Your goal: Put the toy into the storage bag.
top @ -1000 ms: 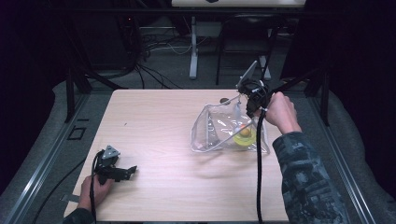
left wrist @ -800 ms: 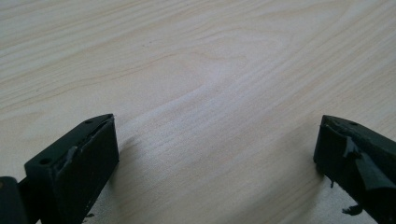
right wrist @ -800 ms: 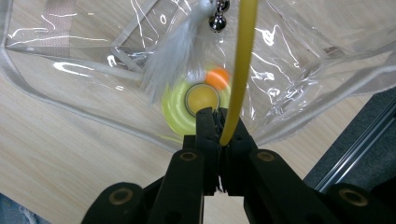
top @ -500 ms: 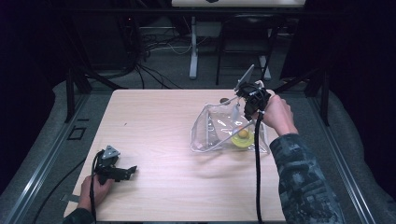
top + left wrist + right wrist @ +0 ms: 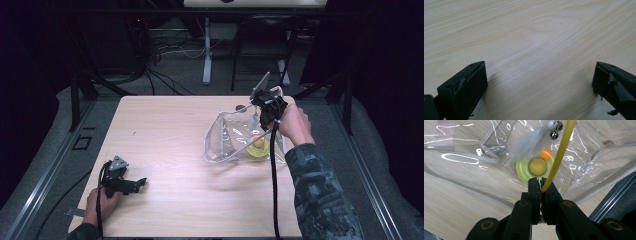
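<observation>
Over the clear soft plastic bag (image 5: 235, 142), the right gripper (image 5: 540, 185) fingers pinch a thin, whippy yellow wand (image 5: 559, 157); grip low. Left gripper (image 5: 540, 82) gapes empty.

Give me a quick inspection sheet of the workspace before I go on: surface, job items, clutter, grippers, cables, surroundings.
Surface: light wooden table, bare at the left.
Job's things: clear plastic bag at the right; yellow disc and orange ball inside; yellow rod with feather and bells.
Clutter: nothing seen.
Grippers: right gripper shut on yellow rod above the bag; left gripper open, low over the table.
Cables: black cable trails from the right gripper.
Surroundings: dark floor, cables, stands.
</observation>
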`<state>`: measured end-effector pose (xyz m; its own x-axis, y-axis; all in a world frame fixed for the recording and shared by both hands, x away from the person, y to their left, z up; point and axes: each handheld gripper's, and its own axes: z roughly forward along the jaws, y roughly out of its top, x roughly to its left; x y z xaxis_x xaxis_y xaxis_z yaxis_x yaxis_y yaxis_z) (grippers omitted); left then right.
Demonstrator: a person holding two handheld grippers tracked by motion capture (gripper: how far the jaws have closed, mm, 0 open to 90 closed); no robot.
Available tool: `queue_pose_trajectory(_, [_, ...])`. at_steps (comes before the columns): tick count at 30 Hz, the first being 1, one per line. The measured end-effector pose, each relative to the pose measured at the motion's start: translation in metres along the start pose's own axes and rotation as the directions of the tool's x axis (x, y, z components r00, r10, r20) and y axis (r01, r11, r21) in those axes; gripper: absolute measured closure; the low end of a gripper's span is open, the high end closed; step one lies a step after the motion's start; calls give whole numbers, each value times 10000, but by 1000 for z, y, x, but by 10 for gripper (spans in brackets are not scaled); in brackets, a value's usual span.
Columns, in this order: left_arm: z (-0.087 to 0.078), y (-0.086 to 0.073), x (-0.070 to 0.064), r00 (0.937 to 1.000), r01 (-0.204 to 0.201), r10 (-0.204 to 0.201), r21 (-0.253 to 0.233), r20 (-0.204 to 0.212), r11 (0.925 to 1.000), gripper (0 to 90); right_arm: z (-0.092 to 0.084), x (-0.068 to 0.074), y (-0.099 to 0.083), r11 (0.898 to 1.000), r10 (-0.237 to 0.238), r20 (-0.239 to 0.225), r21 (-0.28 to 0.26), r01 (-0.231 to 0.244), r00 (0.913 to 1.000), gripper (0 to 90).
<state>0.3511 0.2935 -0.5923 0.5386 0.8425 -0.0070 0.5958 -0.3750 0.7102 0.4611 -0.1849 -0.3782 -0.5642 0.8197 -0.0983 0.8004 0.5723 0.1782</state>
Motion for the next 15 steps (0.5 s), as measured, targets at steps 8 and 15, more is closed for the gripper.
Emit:
queue_pose_trajectory(8, [0, 0, 0, 10000, 2, -2, -2, 0, 10000, 1, -22, -1, -7, 9959, 341, -44, -842, -343, 9994, 733])
queue_pose_trajectory(15, [0, 0, 0, 10000, 2, -2, 1, -1, 10000, 1, -37, -2, -14, 9914, 408, -274, -1230, -438, 9988, 570])
